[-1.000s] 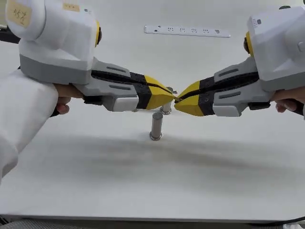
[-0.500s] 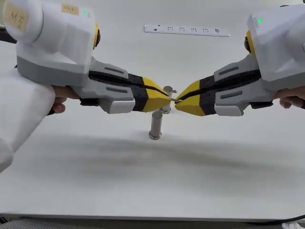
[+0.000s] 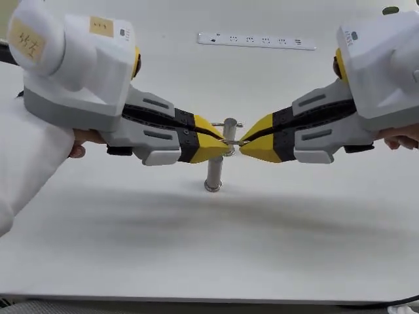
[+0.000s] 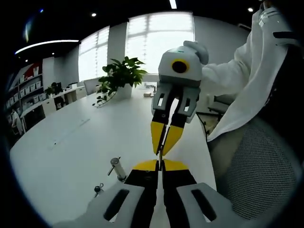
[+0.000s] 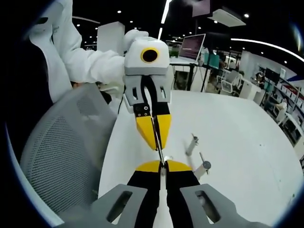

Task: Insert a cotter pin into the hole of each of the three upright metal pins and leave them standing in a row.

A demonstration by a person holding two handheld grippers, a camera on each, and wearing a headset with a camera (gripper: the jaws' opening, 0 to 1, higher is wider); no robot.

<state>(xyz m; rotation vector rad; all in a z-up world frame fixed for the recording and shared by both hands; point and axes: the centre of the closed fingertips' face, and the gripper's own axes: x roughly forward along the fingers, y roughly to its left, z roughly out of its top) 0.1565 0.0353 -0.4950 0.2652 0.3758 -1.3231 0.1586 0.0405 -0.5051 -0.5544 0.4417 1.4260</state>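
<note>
Fingers [image 3: 203, 140] closed: left gripper [image 3: 226, 147] and right gripper [image 3: 241, 145] tip to tip, both pinching cotter pin [image 3: 233, 142] beside rear metal pin [image 3: 230, 127]; front metal pin [image 3: 214, 171] nearer. White tabletop [image 3: 196, 248], power strip [image 3: 256, 42] far back, plant [image 4: 121, 73] by windows [image 4: 159, 40].

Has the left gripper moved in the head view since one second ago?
Yes: against the front pin, the left gripper drew back leftward and slightly lower.

Your left gripper [image 3: 224, 146] comes in from nine o'clock, your right gripper [image 3: 242, 146] from three, tips nearly meeting, both pinching one cotter pin [image 3: 234, 142].
</note>
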